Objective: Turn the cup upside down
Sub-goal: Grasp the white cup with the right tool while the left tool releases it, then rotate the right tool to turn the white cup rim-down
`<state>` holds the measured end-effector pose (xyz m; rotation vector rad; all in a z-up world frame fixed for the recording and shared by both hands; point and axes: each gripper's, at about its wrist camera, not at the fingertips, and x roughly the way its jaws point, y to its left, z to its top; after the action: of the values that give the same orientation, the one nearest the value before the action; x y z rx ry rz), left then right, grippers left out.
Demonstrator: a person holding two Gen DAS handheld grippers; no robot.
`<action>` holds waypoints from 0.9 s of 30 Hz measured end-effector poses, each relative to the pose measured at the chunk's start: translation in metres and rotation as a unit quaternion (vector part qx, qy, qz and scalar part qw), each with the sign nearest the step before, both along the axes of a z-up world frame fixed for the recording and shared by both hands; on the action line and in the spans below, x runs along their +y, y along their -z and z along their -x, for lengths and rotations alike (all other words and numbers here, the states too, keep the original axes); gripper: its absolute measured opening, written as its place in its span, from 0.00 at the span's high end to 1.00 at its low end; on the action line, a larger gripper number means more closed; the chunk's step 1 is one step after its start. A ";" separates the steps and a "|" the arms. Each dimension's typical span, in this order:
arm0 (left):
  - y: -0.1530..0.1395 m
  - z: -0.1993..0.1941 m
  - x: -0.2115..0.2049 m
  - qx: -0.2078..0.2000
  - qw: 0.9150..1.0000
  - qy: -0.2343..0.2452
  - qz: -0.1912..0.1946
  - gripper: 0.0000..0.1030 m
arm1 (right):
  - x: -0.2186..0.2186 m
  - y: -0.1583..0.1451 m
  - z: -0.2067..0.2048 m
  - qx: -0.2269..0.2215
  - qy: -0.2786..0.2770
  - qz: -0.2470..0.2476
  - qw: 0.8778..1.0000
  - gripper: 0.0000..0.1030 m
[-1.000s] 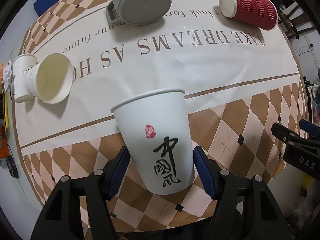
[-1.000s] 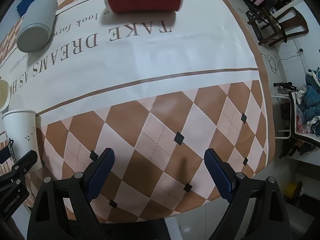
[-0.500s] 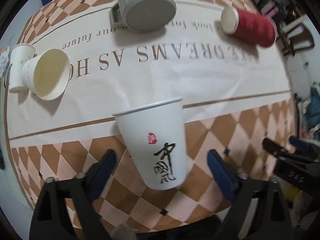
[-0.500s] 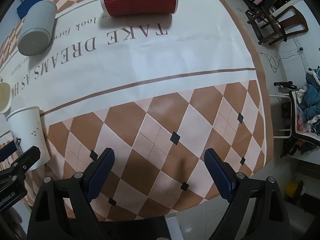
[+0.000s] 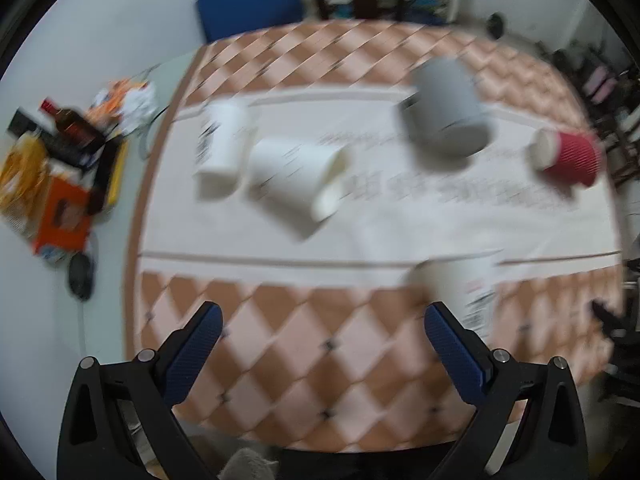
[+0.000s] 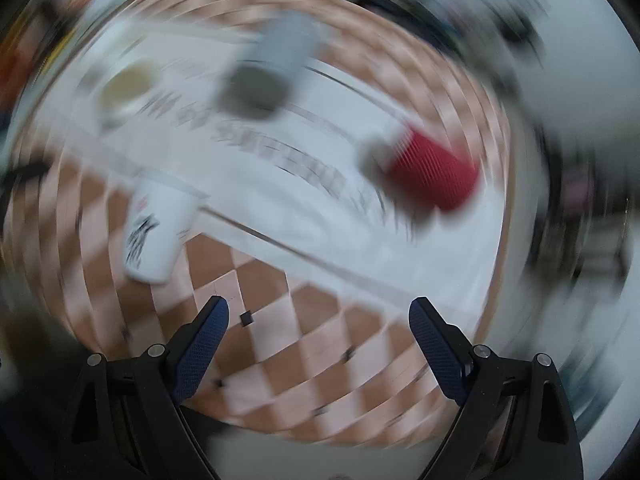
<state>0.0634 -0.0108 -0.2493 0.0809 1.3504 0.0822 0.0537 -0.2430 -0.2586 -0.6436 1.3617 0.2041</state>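
Observation:
A white paper cup with black calligraphy (image 5: 460, 292) stands with its wide rim on the table; it also shows in the right wrist view (image 6: 156, 232). My left gripper (image 5: 320, 320) is open and empty, pulled back, with the cup behind its right finger. My right gripper (image 6: 318, 316) is open and empty, well to the right of the cup. Both views are motion-blurred.
A grey mug (image 5: 448, 112), a red ribbed cup (image 5: 568, 156) on its side, a white cup (image 5: 300, 180) on its side and another white cup (image 5: 224, 144) are on the round checkered table (image 5: 320, 360). Clutter (image 5: 60, 168) lies on the floor at left.
My left gripper has opened, let go of the calligraphy cup and pulled back and left. The cup stays standing on its rim. The right gripper has swung fast and turned toward the cups.

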 end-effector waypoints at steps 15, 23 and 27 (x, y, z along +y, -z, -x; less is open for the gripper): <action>0.101 0.037 0.045 0.104 0.990 -0.078 0.062 0.00 | 0.105 0.105 0.092 -0.065 -0.749 0.359 0.554 0.20; 0.112 0.039 0.058 0.105 0.989 -0.084 0.067 0.00 | 0.097 0.132 0.075 -0.059 -0.815 0.388 0.426 0.32; 0.115 0.039 0.069 0.104 0.989 -0.084 0.068 0.00 | 0.094 0.141 0.067 -0.058 -0.822 0.399 0.402 0.37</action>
<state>0.0246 0.0581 -0.3645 -0.1425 1.5668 0.1264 -0.0130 -0.1495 -0.3995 -2.6626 0.0089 1.0727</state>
